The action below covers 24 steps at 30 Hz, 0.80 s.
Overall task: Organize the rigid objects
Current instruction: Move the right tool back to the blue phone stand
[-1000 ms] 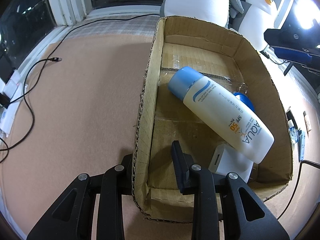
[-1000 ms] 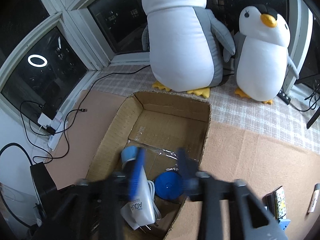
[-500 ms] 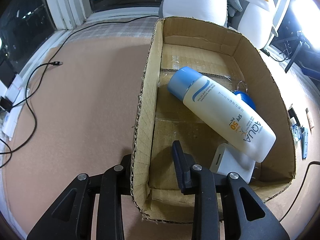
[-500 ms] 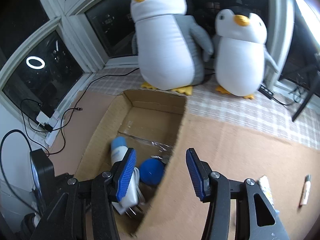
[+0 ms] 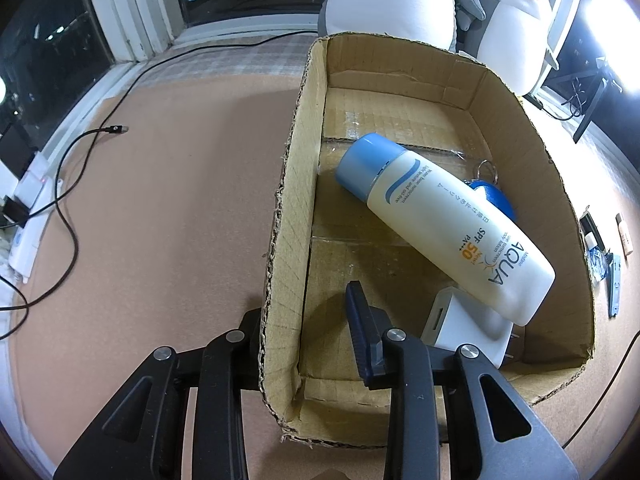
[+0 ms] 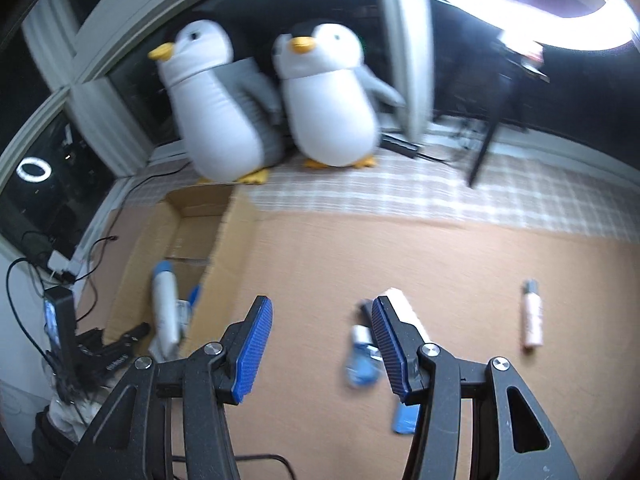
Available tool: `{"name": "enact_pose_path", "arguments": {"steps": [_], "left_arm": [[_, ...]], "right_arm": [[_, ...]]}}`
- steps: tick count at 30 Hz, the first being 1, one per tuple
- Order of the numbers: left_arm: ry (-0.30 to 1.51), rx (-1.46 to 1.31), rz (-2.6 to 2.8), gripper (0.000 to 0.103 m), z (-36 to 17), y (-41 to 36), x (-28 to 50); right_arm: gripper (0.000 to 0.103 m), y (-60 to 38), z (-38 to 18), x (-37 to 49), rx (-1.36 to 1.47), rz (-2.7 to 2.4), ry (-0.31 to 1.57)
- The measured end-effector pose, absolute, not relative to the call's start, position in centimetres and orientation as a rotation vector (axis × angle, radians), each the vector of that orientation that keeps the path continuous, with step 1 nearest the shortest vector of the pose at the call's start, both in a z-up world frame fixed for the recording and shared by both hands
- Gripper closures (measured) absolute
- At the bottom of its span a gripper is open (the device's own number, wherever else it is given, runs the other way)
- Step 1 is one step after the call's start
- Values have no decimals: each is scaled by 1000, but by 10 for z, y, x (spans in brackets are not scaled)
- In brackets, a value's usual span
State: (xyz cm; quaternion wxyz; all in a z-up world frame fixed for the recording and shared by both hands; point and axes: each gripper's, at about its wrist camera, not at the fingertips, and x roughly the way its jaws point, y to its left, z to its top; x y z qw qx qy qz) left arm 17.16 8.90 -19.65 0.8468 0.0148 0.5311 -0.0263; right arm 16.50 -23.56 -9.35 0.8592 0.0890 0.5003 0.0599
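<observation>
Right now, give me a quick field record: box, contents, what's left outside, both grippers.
box: cardboard box, open top, on the tan surface
in box: sunscreen bottle lying slanted, its base resting on a white charger; blue round thing partly under the bottle
left gripper: left gripper clamped on the box's near-left wall
right gripper: right gripper open, empty, above the surface to the right of the box
still outside: small blue bottle, white item, pale tube; view blurred

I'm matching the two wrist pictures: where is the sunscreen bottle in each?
Left wrist: sunscreen bottle lies slantwise inside the cardboard box, centre-right.
Right wrist: sunscreen bottle at lower left, blurred, in the same box.
Shared landmark: the two plush penguins behind the box.
</observation>
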Motion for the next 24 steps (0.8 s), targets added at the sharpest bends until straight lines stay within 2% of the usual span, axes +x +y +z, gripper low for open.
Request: {"name": "enact_pose_path", "arguments": {"steps": [9,24], "left_arm": [[1118,33,-54,73,-197,88,171],[1118,27,-54,73,-197,89,171]], "right_arm": [[55,-270,-126,143,158,21,1124],[55,-270,-180,127,103,-30,1239]]}}
